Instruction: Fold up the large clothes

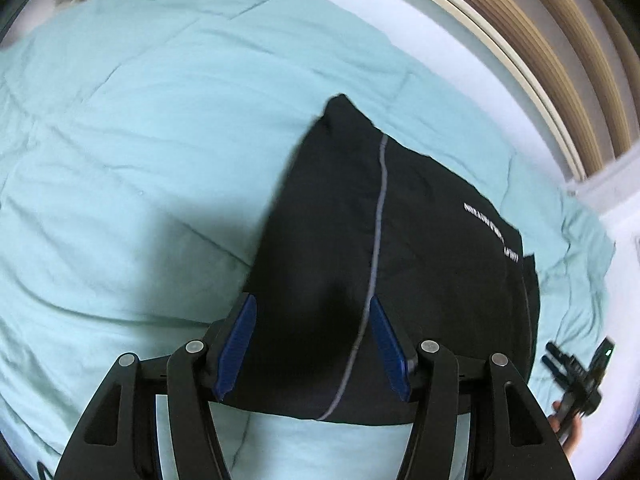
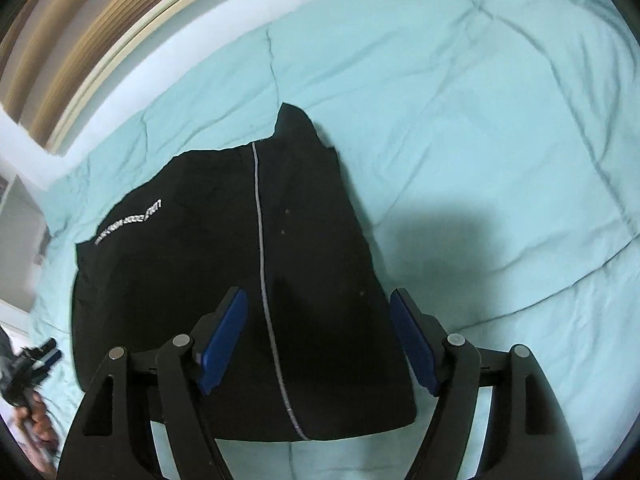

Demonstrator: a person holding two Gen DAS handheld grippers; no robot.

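A black garment point(image 1: 400, 260) with a thin grey stripe and white lettering lies folded into a compact block on a light teal comforter point(image 1: 140, 140). It also shows in the right wrist view point(image 2: 220, 260). My left gripper point(image 1: 312, 304) is open and empty, hovering above the garment's near edge. My right gripper point(image 2: 318, 298) is open and empty, hovering above the garment from the opposite side. The right gripper also shows in the left wrist view point(image 1: 576, 372) at the far right, and the left gripper shows in the right wrist view point(image 2: 36, 360) at the far left.
The teal comforter point(image 2: 480, 120) covers the bed around the garment. A white sheet edge point(image 1: 460, 60) and a wooden slatted frame point(image 1: 540, 40) border the bed. A white wall corner point(image 2: 24, 140) stands beyond the bed.
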